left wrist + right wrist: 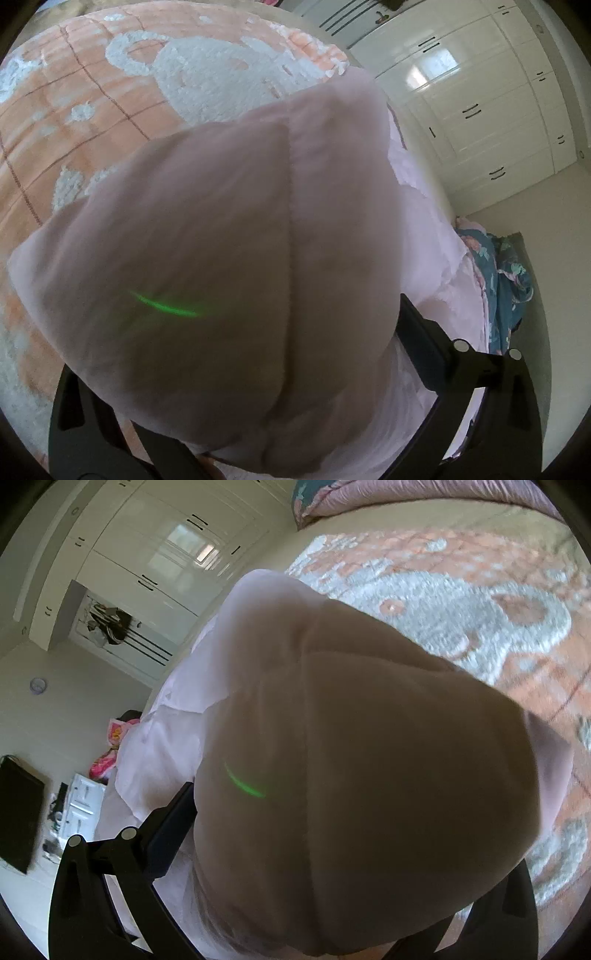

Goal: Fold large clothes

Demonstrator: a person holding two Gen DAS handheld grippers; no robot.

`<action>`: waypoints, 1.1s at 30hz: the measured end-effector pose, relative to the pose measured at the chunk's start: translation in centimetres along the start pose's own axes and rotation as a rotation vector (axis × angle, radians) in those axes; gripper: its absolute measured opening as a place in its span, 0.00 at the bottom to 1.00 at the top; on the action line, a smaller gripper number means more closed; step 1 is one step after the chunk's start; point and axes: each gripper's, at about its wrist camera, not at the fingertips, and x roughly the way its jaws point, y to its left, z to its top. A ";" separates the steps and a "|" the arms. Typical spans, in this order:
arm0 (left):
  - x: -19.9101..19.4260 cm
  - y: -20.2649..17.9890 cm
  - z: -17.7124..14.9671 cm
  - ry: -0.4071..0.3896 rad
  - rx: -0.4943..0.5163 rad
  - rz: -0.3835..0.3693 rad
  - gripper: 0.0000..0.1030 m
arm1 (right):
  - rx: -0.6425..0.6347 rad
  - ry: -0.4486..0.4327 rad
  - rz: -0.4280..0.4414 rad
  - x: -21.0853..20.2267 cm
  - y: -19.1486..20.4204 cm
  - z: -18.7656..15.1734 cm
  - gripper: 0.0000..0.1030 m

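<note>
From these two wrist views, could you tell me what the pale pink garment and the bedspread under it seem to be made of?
Pale pink garment: thin woven cloth, likely cotton blend; matte, stitched seam, light shows through.
Bedspread: plush quilted fabric, probably fleece or chenille; raised fuzzy white motifs on peach ground, stitched grid lines.

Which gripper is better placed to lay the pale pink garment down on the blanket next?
Neither clearly. The pale pink fabric garment drapes over both the left gripper and right gripper above the peach-and-white blanket; probably both lower together.
</note>
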 end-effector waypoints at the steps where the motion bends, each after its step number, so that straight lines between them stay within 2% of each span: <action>1: -0.1 -0.2 0.0 -0.009 0.007 0.004 0.86 | -0.005 -0.003 -0.003 0.1 0.1 0.1 0.96; 4: -0.7 -1.1 -0.1 -0.043 0.043 0.027 0.72 | -0.016 -0.009 -0.009 0.2 0.4 0.2 0.96; 5: -0.9 -1.6 -0.1 -0.052 0.066 0.036 0.66 | -0.024 -0.010 -0.007 0.2 0.6 0.2 0.91; 6: -0.8 -2.0 0.1 -0.052 0.084 0.042 0.59 | -0.050 -0.010 0.005 0.1 0.9 0.3 0.80; 7: -1.0 -2.6 0.2 -0.051 0.110 0.046 0.55 | -0.075 -0.010 0.012 0.0 1.4 0.2 0.74; 9: -1.5 -3.7 0.4 -0.057 0.162 0.049 0.42 | -0.156 -0.022 0.007 -0.5 2.7 0.3 0.53; 12: -2.7 -5.7 0.4 -0.084 0.252 0.061 0.32 | -0.288 -0.039 -0.013 -1.6 5.2 0.2 0.38; 15: -3.9 -7.3 0.4 -0.119 0.301 0.053 0.29 | -0.390 -0.056 -0.027 -2.9 7.4 0.2 0.33; 21: -7.0 -10.2 0.1 -0.166 0.400 0.045 0.26 | -0.560 -0.106 -0.018 -6.5 11.6 -0.3 0.31; 26: -9.1 -11.4 -0.2 -0.188 0.429 0.033 0.26 | -0.623 -0.120 0.004 -8.6 13.9 -0.4 0.30; 33: -12.1 -10.6 -0.9 -0.190 0.436 0.007 0.26 | -0.674 -0.128 0.036 -12.7 15.6 -2.2 0.30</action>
